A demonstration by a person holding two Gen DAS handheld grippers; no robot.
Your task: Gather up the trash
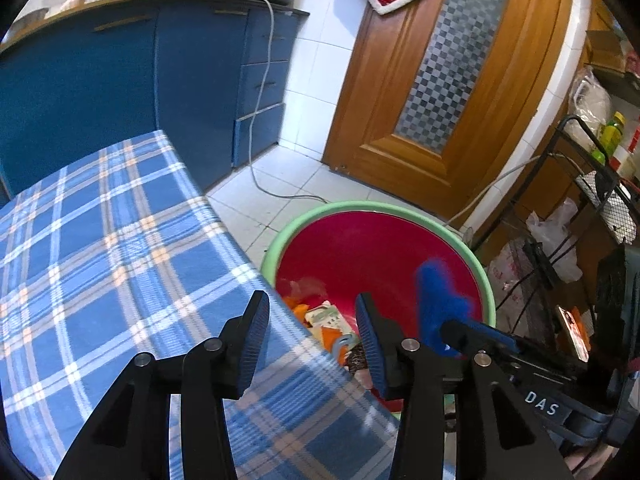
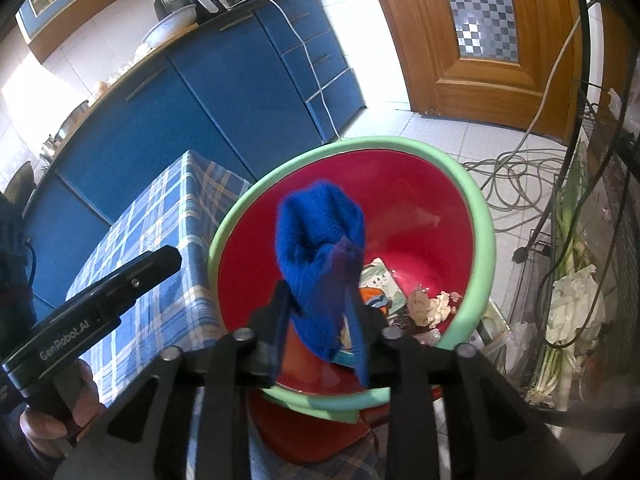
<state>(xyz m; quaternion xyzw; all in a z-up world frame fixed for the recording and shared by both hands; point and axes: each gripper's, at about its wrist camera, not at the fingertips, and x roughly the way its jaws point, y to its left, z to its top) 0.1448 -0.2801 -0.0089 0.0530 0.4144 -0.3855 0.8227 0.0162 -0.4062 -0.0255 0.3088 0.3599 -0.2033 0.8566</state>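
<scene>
A red basin with a green rim (image 2: 360, 145) stands on the floor beside the table, also seen in the left wrist view (image 1: 320, 216). In it lie a printed packet (image 2: 380, 280), crumpled paper (image 2: 432, 304) and orange scraps (image 1: 298, 308). A blue knitted cloth (image 2: 320, 248) sits above the basin between the fingers of my right gripper (image 2: 320, 312). The jaws stand apart and the cloth lies loosely against them. The same cloth (image 1: 436, 292) looks blurred in the left wrist view. My left gripper (image 1: 312, 320) is open and empty over the table's edge.
The table wears a blue plaid cloth (image 1: 100, 240). Blue cabinets (image 1: 120, 80) stand behind it, and a wooden door (image 1: 420, 100) is beyond the basin. A black wire rack (image 2: 580, 240) with bags and greens stands at the right. Cables (image 2: 512, 184) lie on the tiled floor.
</scene>
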